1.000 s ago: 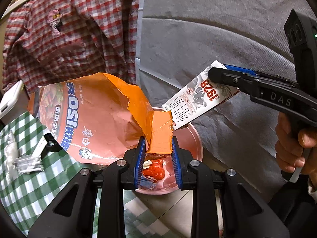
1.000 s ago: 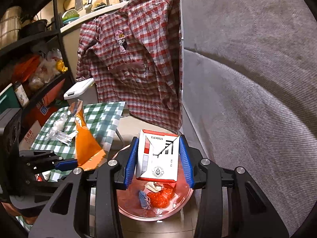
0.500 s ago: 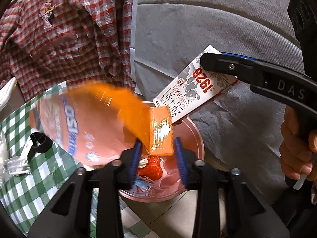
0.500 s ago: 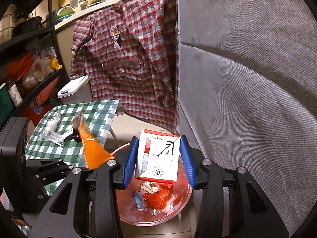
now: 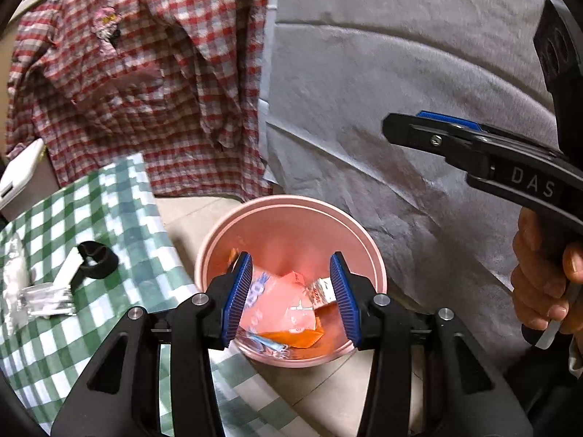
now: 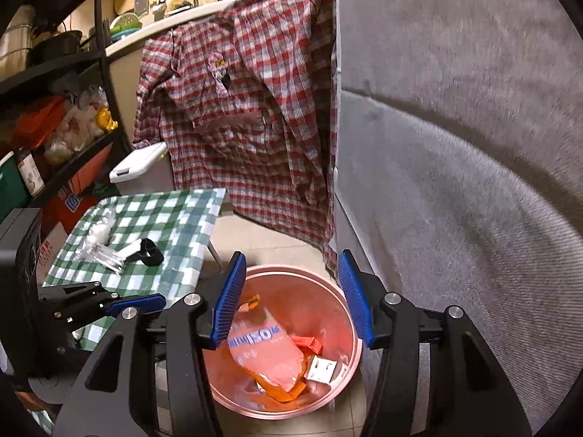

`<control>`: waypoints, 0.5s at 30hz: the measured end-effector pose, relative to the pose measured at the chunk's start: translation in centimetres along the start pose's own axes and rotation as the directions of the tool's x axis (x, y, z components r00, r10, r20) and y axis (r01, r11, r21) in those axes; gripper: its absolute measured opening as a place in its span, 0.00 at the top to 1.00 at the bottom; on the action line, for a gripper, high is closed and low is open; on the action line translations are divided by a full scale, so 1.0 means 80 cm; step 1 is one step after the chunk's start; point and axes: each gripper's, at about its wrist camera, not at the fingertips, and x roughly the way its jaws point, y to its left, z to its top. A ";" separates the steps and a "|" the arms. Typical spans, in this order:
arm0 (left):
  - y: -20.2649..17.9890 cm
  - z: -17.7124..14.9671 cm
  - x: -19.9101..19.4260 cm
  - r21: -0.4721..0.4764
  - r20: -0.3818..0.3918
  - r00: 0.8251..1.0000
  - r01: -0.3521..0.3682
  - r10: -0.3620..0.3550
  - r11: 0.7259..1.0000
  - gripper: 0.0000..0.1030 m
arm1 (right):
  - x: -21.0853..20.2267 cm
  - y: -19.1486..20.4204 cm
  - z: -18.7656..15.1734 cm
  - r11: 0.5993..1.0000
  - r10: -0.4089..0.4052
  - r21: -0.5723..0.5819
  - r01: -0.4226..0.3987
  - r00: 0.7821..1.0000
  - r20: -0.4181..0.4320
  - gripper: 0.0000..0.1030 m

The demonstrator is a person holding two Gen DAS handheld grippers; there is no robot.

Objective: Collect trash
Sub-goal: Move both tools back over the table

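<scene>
A pink bin stands on the floor below both grippers. Inside it lie an orange snack bag and a small white-and-red carton; the right wrist view shows the same bag and carton in the bin. My left gripper hangs open over the bin with nothing between its pads. My right gripper is also above the bin, its jaws opening and empty. It shows at the right of the left wrist view, held by a hand.
A table with a green check cloth stands left of the bin, carrying a black ring and clear plastic wrappers. A plaid shirt hangs behind. Grey fabric fills the right. Shelves stand at far left.
Both grippers have let go. The orange bag left the left gripper and the carton left the right one; both now lie in the pink bin. The jaws stand wider.
</scene>
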 end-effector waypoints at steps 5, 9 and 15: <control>0.026 -0.001 -0.038 -0.033 0.062 0.997 -0.033 0.035 0.999 0.57 | -0.024 0.024 0.006 1.000 0.022 -0.009 -0.021 0.998 0.057 0.48; 0.050 -0.004 -0.075 -0.058 0.107 0.992 -0.058 0.064 0.997 0.57 | -0.034 0.053 0.009 0.999 0.048 -0.028 -0.046 0.996 0.080 0.48; 0.102 -0.021 -0.143 -0.117 0.169 0.978 -0.104 0.123 0.988 0.58 | -0.041 0.102 0.013 0.993 0.111 -0.037 -0.108 0.990 0.090 0.49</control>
